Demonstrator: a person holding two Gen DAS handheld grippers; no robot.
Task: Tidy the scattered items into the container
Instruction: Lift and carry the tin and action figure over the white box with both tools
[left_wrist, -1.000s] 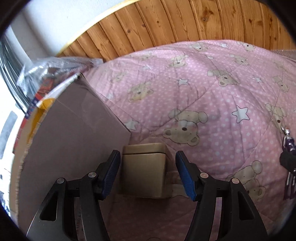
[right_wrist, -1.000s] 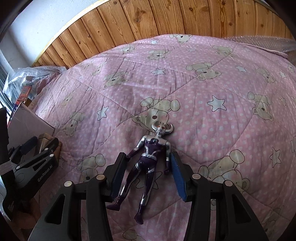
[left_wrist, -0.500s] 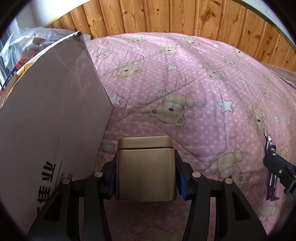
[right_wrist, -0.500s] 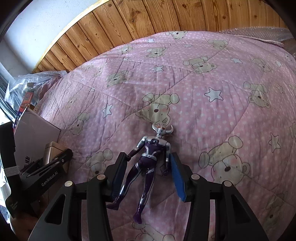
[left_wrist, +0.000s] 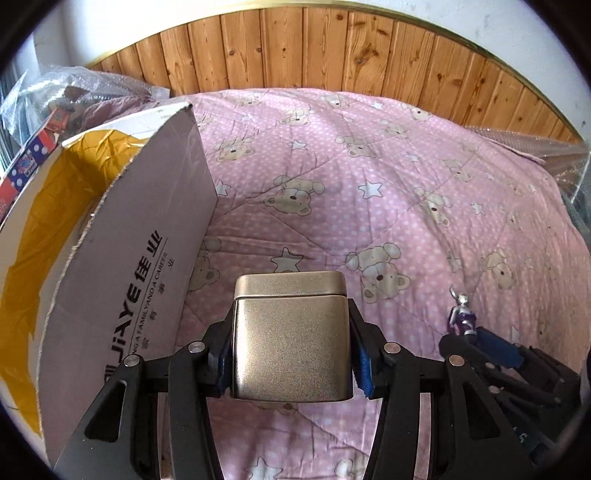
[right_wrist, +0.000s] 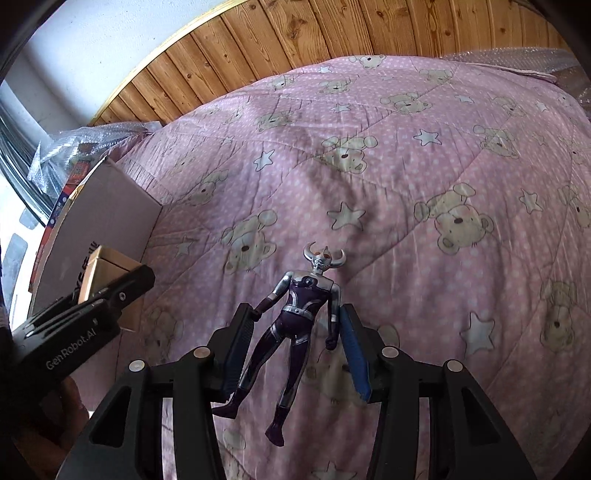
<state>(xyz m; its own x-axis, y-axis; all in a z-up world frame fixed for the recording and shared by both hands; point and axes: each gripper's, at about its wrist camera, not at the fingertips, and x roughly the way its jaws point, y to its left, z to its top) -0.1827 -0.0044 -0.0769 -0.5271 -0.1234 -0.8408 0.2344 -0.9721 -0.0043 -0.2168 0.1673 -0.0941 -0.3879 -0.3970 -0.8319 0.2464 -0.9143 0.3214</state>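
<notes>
**Two toys held above the pink bed**

The left gripper (left_wrist: 291, 354) held a square gold metal tin (left_wrist: 291, 343) tight between its blue pads. Its jaws had just closed in on the tin, which was off the bed. The right gripper (right_wrist: 295, 350) held a small purple and silver toy figure with horns (right_wrist: 299, 314) around the arms and body, legs hanging down. Just left of the tin stood an open cardboard box with a yellow inside (left_wrist: 122, 258). Under both lay a pink quilt with bears and stars (left_wrist: 369, 192) on the bed. Far behind stood a brown wooden board wall (left_wrist: 332, 48).
</notes>
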